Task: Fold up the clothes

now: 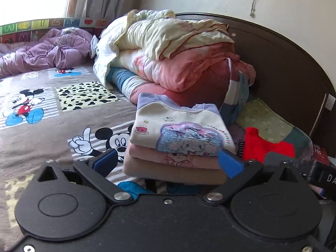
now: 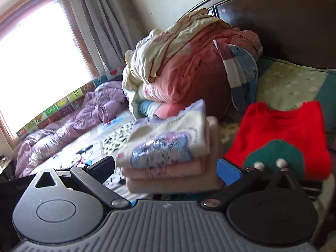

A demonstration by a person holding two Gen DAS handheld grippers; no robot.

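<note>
A stack of three folded garments sits on the bed: a white top with a blue sequin picture (image 1: 184, 130) above a pink one (image 1: 168, 159) and a beige one (image 1: 168, 171). It also shows in the right wrist view (image 2: 166, 145). My left gripper (image 1: 168, 163) is open, its blue fingers either side of the stack's front edge, holding nothing. My right gripper (image 2: 168, 168) is open too, fingers flanking the same stack. A folded red sweater (image 2: 281, 138) with a green patch lies right of the stack, also seen in the left wrist view (image 1: 266, 145).
A Mickey Mouse bedsheet (image 1: 52, 115) covers the bed. A tall pile of quilts (image 1: 172, 58) stands behind the stack. A crumpled purple duvet (image 1: 46, 52) lies far left. A dark headboard (image 1: 289, 67) and green pillow (image 1: 264, 121) are at the right.
</note>
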